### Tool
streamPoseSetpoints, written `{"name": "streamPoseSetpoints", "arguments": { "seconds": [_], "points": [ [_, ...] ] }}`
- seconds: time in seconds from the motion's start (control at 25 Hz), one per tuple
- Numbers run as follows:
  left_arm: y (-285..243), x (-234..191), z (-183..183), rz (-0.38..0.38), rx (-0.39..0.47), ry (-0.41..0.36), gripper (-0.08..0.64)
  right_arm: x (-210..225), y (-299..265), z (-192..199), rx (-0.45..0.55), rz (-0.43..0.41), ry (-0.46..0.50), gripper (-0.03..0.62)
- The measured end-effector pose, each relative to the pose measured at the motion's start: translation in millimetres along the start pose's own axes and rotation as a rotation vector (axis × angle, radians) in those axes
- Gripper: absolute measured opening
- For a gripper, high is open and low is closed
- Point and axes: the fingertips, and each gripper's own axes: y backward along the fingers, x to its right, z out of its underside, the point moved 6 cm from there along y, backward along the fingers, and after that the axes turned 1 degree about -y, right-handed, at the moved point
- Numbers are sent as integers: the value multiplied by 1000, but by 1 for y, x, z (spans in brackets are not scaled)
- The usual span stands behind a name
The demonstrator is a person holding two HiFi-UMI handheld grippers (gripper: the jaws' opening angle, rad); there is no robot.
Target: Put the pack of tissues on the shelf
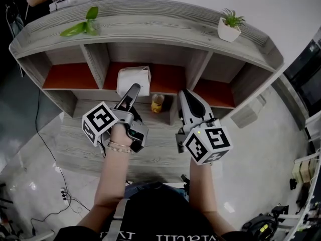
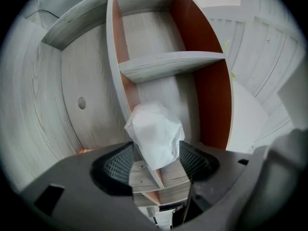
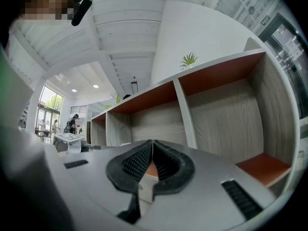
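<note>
No legible text or signs

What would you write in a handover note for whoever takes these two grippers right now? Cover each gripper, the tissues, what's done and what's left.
Left gripper: jaws apart, one on each side of the pack of tissues, not squeezing it.
Right gripper: shut, empty, held beside the left one in front of the shelf.
Pack: resting in the shelf's middle compartment.
Done: pack placed and let go.
Left: probably just draw the left gripper straight back without dragging the pack.
</note>
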Motion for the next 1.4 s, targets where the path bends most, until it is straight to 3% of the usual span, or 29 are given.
{"name": "streamPoseSetpoints", "arguments": {
  "seconds": [0.2,0.32,0.44,0.88,1.04,1.16,1.32,1.4],
  "points": [
    [3,-9,2,-49,7,10,252,2,-2,2,-5,-4,-9,18],
    [2,-9,1,-55,4,-11,137,3,-4,4,-8,-4,-13,18],
    [0,-8,0,-50,2,-27,117,3,-5,4,-11,-8,-11,17],
    [-5,-3,-2,-39,-25,-42,115,6,-9,-8,11,-15,2,17],
    [-4,6,-1,-20,-53,-78,253,4,-12,-7,7,-23,-2,17],
    [3,5,-1,-82,-35,-207,272,1,-14,-4,0,-28,-4,18],
    [12,8,1,-226,14,-542,272,-1,-13,-1,-8,-25,-11,17],
    [15,12,5,-265,20,-669,271,-2,-11,1,-13,-23,-17,18]
  ]
}}
